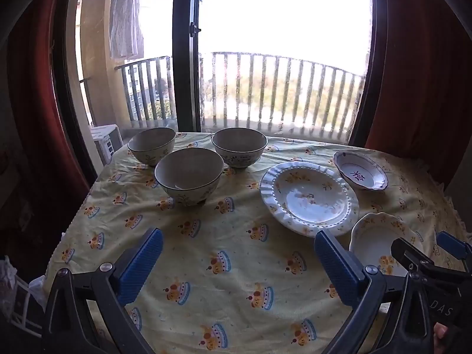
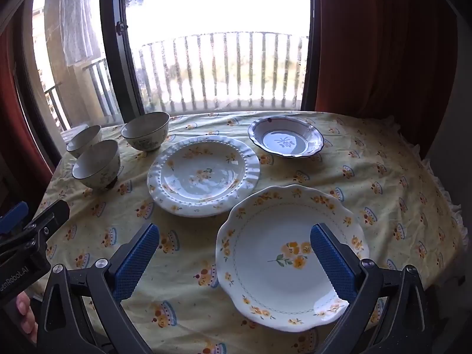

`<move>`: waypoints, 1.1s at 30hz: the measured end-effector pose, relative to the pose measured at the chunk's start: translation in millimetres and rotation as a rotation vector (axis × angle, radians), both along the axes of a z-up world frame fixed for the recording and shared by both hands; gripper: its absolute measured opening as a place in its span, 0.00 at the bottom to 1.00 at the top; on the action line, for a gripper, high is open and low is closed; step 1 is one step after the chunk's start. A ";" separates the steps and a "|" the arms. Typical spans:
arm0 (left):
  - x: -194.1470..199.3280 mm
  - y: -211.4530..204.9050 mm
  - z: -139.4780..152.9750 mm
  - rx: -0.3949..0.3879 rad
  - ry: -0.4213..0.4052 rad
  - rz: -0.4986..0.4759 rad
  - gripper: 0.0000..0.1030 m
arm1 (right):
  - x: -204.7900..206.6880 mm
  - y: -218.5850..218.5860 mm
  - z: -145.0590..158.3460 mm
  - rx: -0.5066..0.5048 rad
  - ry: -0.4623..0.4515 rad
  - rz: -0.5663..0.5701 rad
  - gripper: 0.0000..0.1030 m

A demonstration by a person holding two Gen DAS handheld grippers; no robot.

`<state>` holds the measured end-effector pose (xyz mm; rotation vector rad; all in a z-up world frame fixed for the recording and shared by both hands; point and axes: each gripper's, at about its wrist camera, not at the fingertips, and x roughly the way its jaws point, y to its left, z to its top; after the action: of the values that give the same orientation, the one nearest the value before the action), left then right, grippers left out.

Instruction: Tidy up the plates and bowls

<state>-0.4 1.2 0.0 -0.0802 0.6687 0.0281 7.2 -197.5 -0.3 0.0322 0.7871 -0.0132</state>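
six pieces are laid out on the worktop (image 2: 383, 177), which is covered by a yellow cloth with a cake print: three bowls (image 1: 188, 174) clustered at the far left, and three plates to the right, namely a ribbed plate (image 2: 203, 174) in the middle, a blue-rimmed dish (image 2: 286, 137) behind it, and a scalloped plate (image 2: 292, 253) nearest. nothing is stacked yet, so the sorting looks barely begun. the left gripper (image 1: 239, 261) is held wide open over bare cloth with nothing between its pads, and the right gripper (image 2: 234, 253) is spread just as wide, hovering above the near-left part of the scalloped plate, with nothing pinched there either. everything looks like glazed ceramic, so it's probably stiff, fairly heavy for its size, slick on the glaze and easily chipped if knocked together. the plates would best be taken at the rim, one pad on top and one slid under the raised edge, though the soft cloth may bunch up under a pad. the bowls would likely be grabbed over the wall, one pad inside and one outside, then nested gently. as for writing, "das" can be read on the right gripper's body in the left view, and what looks like "enrobot.ai", cut off at the edge, on the left gripper's body in the right view; no marks on the crockery can be made out.
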 end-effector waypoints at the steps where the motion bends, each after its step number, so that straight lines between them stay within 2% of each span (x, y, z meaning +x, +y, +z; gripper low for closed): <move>1: -1.0 1.3 0.4 0.004 -0.004 0.001 1.00 | -0.1 -0.1 0.3 0.008 -0.001 0.002 1.00; 3: -9.5 0.3 1.5 0.021 -0.038 -0.003 1.00 | -0.9 0.0 1.3 0.028 -0.004 0.010 1.00; 5: -11.6 -6.5 2.6 0.037 -0.018 -0.002 1.00 | -7.3 -11.9 1.1 0.070 -0.011 0.012 1.00; 11: -5.5 -8.1 -1.8 0.030 0.037 0.014 1.00 | -7.0 -1.2 1.7 0.009 0.023 0.036 1.00; 19: -9.6 -9.2 -0.1 0.060 0.030 0.006 0.99 | -7.6 -0.2 2.0 0.023 0.034 0.033 1.00; 33: -10.0 -10.6 2.5 0.048 0.023 0.003 0.99 | -11.6 -2.5 4.7 0.029 0.022 0.007 1.00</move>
<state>-10.4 -9.4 2.6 -0.0343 0.6903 0.0480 -4.5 -199.9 4.4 0.0572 0.8091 0.0044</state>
